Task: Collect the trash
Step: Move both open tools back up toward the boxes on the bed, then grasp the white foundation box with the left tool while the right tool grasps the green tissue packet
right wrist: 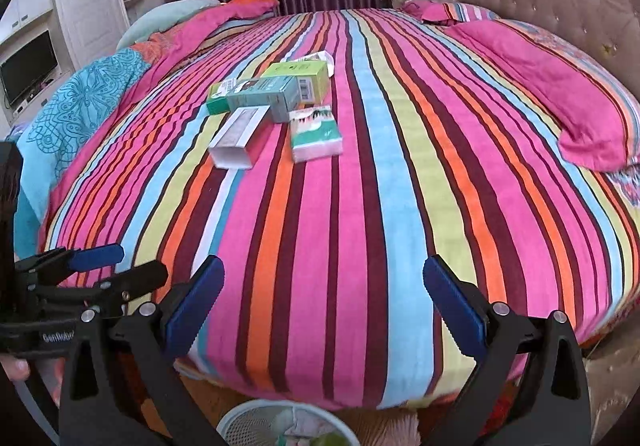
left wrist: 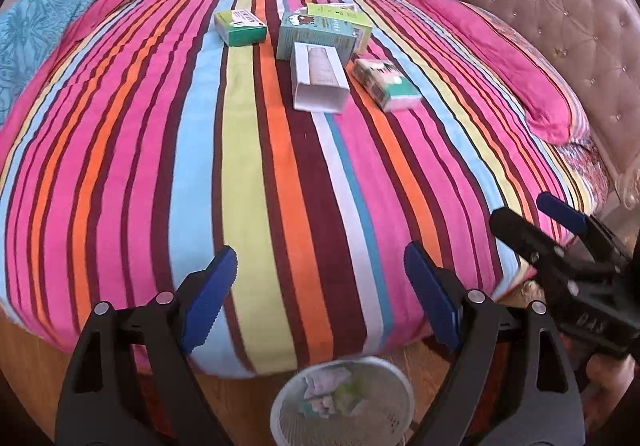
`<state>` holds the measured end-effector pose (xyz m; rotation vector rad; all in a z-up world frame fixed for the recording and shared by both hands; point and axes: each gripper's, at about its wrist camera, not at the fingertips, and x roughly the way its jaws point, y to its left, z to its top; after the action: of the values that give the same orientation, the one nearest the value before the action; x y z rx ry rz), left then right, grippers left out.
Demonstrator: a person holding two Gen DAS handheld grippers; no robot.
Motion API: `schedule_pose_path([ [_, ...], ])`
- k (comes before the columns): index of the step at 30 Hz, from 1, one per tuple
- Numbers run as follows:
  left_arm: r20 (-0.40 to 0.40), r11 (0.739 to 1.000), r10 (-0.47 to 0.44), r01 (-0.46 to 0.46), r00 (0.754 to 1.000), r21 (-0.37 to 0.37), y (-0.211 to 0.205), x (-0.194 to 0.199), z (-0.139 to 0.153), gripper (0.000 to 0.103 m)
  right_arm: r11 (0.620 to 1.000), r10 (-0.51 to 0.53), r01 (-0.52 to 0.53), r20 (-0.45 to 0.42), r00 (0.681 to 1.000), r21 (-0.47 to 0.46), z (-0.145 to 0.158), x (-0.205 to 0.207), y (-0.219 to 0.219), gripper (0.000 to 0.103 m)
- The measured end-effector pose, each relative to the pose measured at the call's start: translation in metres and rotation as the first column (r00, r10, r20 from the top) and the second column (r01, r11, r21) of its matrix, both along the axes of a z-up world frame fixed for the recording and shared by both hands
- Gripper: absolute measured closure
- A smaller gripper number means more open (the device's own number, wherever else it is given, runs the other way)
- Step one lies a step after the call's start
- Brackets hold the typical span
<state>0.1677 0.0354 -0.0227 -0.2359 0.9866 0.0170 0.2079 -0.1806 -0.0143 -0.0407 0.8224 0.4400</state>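
Both grippers are spread and empty: left gripper (left wrist: 320, 298), right gripper (right wrist: 324, 306), side by side above the mesh wastebasket (left wrist: 340, 402). Outward across the striped bedspread (left wrist: 248, 181), well apart from either, lies the litter. I judge the open white carton (left wrist: 319, 81) nearest, its long axis running away from my left gripper; the tissue pack (right wrist: 316, 133) favours my right.

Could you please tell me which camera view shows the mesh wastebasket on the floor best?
The left wrist view: the wastebasket shows nearly its whole rim and the crumpled trash inside. The right wrist view cuts it off at the bottom edge.
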Motion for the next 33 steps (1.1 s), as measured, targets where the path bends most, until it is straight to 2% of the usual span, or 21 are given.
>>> schedule_pose_path([
  [8, 0.003, 0.997, 0.047, -0.047, 0.999, -0.062, 0.019, 0.042, -0.002, 0.020, 0.999, 0.039, -0.039, 0.042, 0.998, -0.013, 0.001, 0.035, 0.007, 0.008],
  [19, -0.004, 0.991, 0.060, -0.060, 0.998, -0.120, 0.026, 0.106, -0.004, 0.020, 0.997, 0.056, -0.055, 0.024, 0.998, -0.052, -0.013, 0.079, 0.018, 0.008],
  [33, -0.045, 0.996, 0.067, -0.069, 0.997, -0.055, 0.028, 0.161, -0.019, 0.020, 0.990, 0.117, -0.116, 0.011, 0.993, -0.080, -0.026, 0.111, 0.041, 0.008],
])
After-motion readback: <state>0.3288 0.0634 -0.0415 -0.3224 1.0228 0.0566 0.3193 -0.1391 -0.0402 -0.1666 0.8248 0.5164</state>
